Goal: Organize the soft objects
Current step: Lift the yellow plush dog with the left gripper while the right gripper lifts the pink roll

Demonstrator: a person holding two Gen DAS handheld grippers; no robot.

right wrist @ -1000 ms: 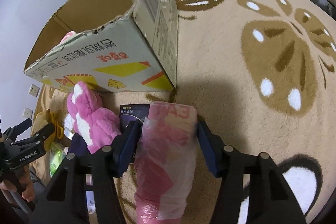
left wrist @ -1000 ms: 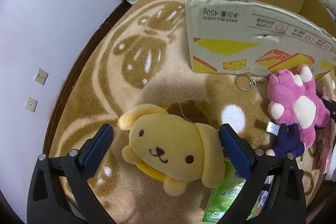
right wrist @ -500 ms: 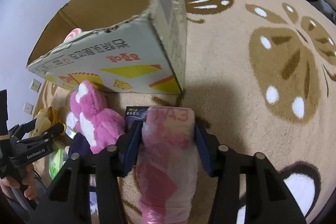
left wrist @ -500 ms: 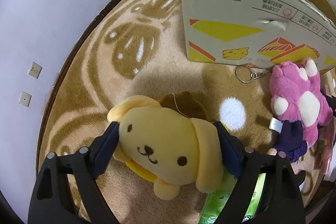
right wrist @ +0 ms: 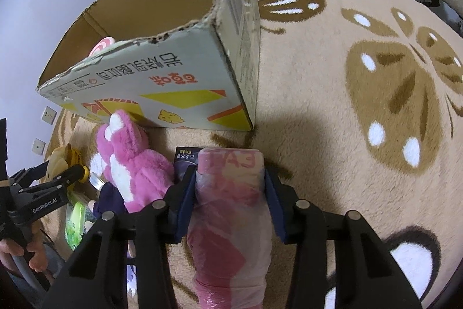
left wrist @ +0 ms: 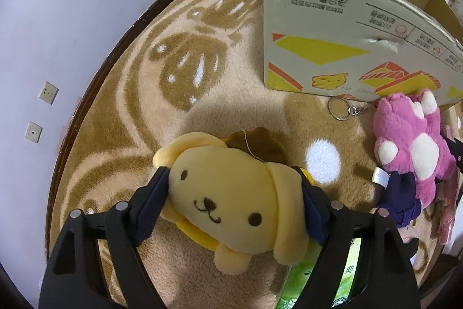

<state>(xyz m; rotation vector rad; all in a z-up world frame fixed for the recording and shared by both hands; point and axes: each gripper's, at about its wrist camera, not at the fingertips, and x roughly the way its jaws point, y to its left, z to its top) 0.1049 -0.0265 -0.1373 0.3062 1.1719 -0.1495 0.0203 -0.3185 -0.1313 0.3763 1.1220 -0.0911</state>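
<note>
A yellow dog plush [left wrist: 228,201] lies on the rug, and my left gripper [left wrist: 231,175] is closing on its head, both blue pads pressing into its ears. My right gripper [right wrist: 228,174] is closing too, its pads squeezing a pink bundle wrapped in clear plastic [right wrist: 231,222]. An open cardboard box [left wrist: 332,42] stands just beyond both grippers, with a round pink thing [right wrist: 101,45] inside it. A pink and white plush [left wrist: 405,146] lies against the box front, between the two grippers.
A green packet [left wrist: 344,274] lies under the yellow plush, and a key ring [left wrist: 338,109] lies by the box. A dark purple item [left wrist: 402,201] and a dark blue packet [right wrist: 186,158] lie near the pink plush. The wall with sockets [left wrist: 47,91] borders the rug on the left.
The left jaws went from wide open beside the yellow plush to pressing on its head. The right jaws tightened on the pink bundle. Both hands stayed about where they were.
</note>
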